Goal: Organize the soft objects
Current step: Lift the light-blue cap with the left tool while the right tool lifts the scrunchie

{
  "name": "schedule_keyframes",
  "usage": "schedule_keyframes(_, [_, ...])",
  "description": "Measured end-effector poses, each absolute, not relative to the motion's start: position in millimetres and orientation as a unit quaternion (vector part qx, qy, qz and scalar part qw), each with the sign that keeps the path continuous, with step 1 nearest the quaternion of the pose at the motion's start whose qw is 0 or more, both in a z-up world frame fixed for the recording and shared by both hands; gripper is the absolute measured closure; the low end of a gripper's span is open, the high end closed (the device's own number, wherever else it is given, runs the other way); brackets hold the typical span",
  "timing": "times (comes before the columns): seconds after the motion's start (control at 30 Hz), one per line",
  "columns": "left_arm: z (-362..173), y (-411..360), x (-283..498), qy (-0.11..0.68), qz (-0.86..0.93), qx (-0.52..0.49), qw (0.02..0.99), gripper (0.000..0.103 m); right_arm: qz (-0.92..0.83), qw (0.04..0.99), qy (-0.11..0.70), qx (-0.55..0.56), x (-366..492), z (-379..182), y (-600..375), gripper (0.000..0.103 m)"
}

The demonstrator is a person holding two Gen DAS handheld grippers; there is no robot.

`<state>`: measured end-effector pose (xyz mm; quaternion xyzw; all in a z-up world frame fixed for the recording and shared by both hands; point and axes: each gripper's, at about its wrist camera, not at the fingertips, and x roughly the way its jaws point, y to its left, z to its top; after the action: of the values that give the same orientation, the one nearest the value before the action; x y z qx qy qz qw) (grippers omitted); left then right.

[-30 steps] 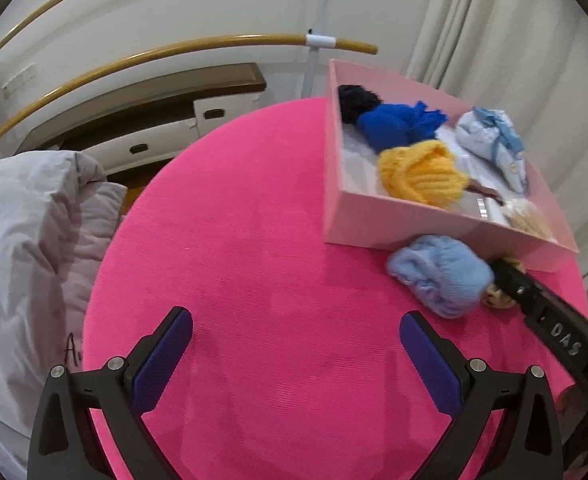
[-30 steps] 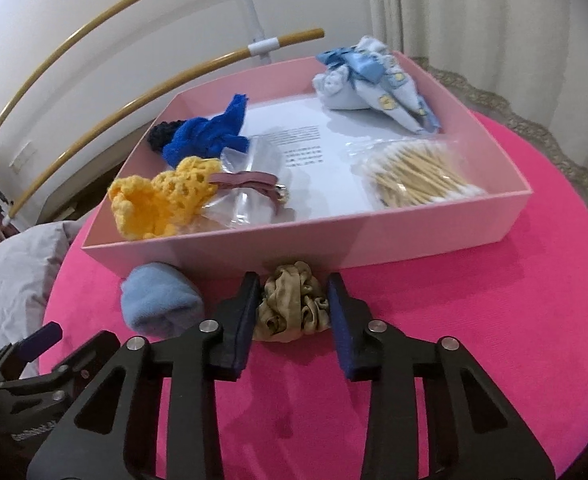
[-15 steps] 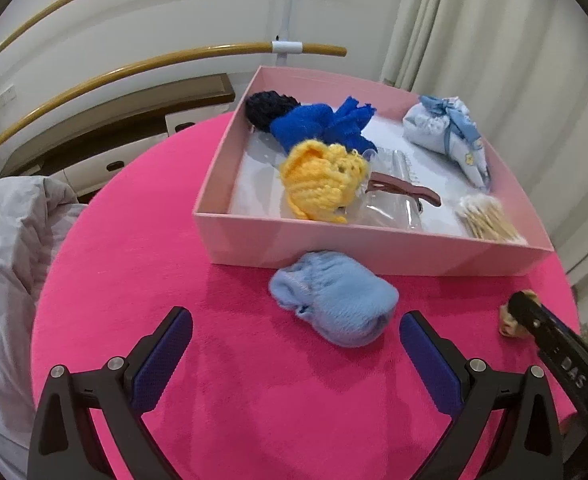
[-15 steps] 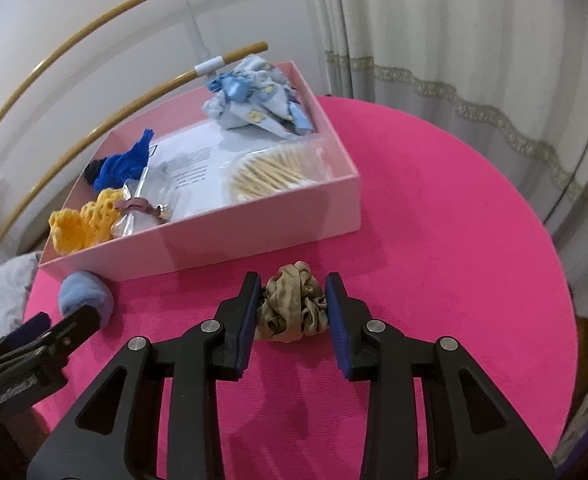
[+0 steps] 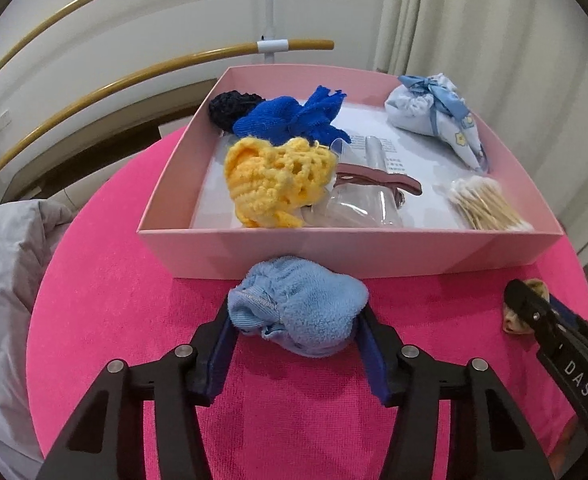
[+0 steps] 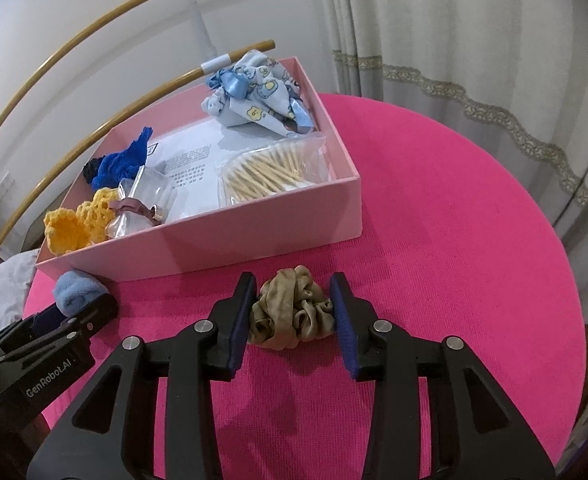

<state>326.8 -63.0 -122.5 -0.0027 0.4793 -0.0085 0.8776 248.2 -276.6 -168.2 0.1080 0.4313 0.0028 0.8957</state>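
Note:
A light blue fleece cloth (image 5: 301, 308) lies on the round pink table (image 5: 114, 300) just before the pink box (image 5: 333, 250). My left gripper (image 5: 295, 314) is closing on the cloth, and both pads touch its sides. A tan satin scrunchie (image 6: 290, 312) rests on the table (image 6: 453, 220) near the box (image 6: 254, 236). It sits between the pads of my right gripper (image 6: 292, 292), whose jaws are opening slightly while still touching it. Each gripper shows in the other's view: the right gripper (image 5: 533, 312) at the edge, the left gripper (image 6: 74, 320) by the blue cloth (image 6: 78, 292).
The box holds a yellow crochet piece (image 5: 274, 180), a dark blue cloth (image 5: 294, 120), a black knit (image 5: 230, 108), a printed pouch (image 5: 433, 112), bagged cotton swabs (image 5: 481, 204) and a bagged hair clip (image 5: 373, 184). Grey bedding (image 5: 6, 280) lies left; curtains (image 6: 453, 40) hang right.
My left gripper came forward to the blue cloth and closed from wide open onto it. The right gripper swung its view around the scrunchie and its pads spread a little.

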Motion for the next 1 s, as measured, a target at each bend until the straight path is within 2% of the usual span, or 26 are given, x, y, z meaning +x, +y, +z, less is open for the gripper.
schedule_keyframes(0.47, [-110.3,-54.2,318.7,0.483,0.012,-0.013,0.876,0.051,0.003,0.891,0.437,0.123,241.0,-157.9,-279.6,0.071])
schedule_keyframes(1.0, [-59.7,-53.4,265.2,0.439,0.009,-0.014,0.898,0.051,0.003,0.915,0.390,0.105,200.1,-105.4,-261.8,0.071])
